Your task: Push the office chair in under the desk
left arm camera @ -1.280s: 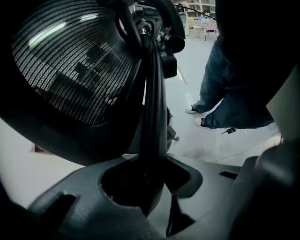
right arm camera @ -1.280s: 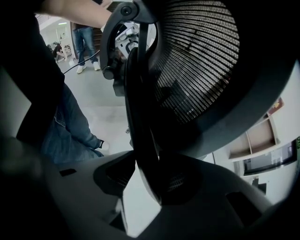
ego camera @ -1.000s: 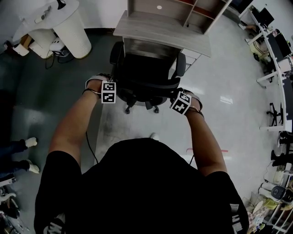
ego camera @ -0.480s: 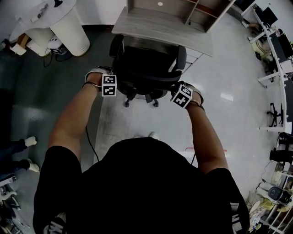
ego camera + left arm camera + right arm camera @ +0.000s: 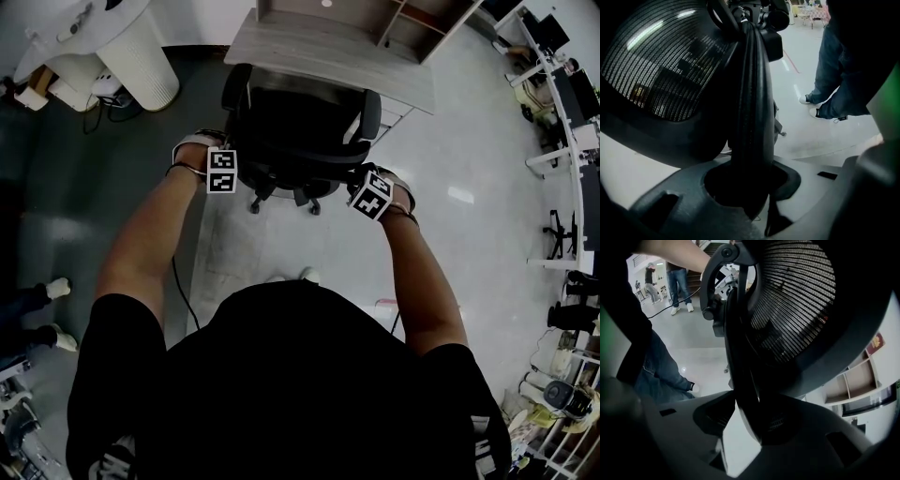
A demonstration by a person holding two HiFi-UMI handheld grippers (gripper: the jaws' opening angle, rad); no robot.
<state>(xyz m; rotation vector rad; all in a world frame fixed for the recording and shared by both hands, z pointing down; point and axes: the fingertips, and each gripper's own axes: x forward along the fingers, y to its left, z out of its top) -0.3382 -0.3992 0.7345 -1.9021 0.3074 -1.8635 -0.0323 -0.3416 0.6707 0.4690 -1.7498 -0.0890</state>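
Nearest the person, left gripper (image 5: 752,185): jaws just closing, clamped on backrest rim (image 5: 752,93). Right gripper (image 5: 747,420): jaws spread, straddling the same rim, gap on one side. Office chair (image 5: 300,131): front meets desk (image 5: 328,52) edge, backrest outside.

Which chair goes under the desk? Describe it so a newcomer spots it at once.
Find the grey wooden desk with shelving at the top of the head view. Right in front of it, facing it, stands the office chair. It is black, with a mesh back, armrests and castors, unlike the white round stand off to its left.
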